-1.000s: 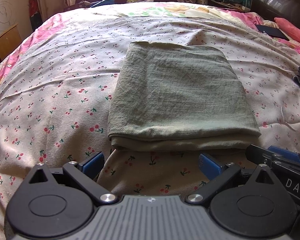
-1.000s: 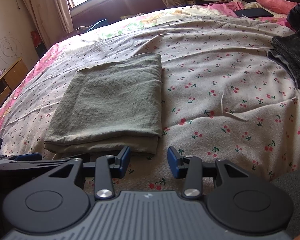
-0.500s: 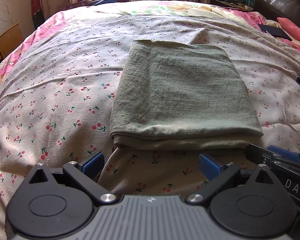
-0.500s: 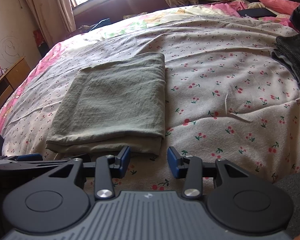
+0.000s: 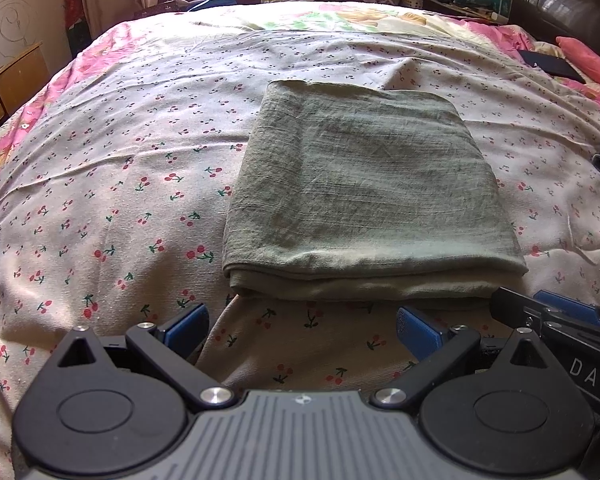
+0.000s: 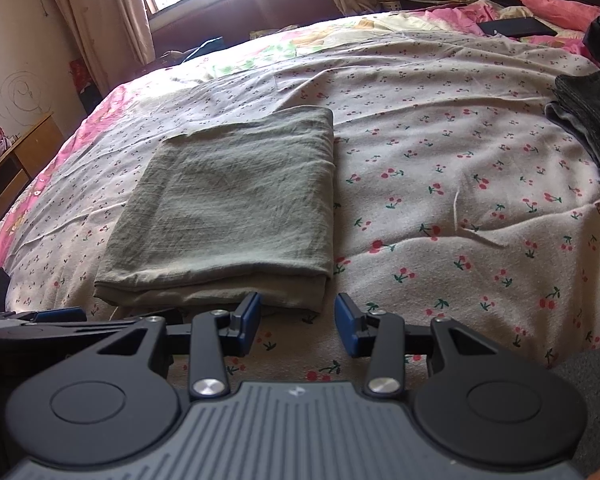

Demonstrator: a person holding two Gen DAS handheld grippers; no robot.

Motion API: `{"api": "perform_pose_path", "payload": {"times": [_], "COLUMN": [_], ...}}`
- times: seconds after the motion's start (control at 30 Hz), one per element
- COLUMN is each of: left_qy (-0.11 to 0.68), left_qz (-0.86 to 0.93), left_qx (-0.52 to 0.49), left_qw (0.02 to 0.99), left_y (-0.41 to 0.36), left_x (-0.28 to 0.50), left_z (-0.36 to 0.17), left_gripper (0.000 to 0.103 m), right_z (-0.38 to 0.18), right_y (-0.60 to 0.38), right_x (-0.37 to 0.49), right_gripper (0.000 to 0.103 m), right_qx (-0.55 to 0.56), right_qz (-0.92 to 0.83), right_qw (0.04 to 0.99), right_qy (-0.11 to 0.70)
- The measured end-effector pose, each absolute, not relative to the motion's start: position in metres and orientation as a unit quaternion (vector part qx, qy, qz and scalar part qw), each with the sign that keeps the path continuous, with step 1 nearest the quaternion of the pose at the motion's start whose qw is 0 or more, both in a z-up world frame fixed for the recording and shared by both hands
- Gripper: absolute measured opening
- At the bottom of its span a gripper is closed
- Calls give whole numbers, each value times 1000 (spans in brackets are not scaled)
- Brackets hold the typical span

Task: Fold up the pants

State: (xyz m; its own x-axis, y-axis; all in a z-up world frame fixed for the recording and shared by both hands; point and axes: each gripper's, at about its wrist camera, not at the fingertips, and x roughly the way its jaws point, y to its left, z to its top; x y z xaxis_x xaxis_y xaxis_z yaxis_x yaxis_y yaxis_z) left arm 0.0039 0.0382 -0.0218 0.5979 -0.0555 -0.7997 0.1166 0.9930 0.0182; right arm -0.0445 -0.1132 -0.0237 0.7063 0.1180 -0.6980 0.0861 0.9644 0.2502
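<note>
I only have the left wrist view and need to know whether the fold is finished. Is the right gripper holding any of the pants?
Observer: No. The right gripper has its fingers apart with only bedspread between them, close to the near right corner of the pants.
Operator: Is the right edge of the pants tidy?
Observer: In the right wrist view that edge runs straight, with the layers stacked evenly at the corner.
Operator: What is the dark thing at my far right?
Observer: A pile of dark clothes, lying well apart from the pants.
</note>
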Motion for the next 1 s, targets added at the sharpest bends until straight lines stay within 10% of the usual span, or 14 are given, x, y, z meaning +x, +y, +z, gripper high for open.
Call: {"api": "perform_pose_path", "payload": {"times": [1.0], "left_qy": [446], "left_qz": [-47], "left_qx": [35], "left_qw": [893], "left_y": [39], "left_x": [4], "left_z": [-23], "left_gripper": [103], "right_z": [-25], "right_y": [-113], "right_x": [-42], "right_gripper": [42], "right_qx": [133], "right_qz": [12], "right_qw": [913], "right_qy": [385]}}
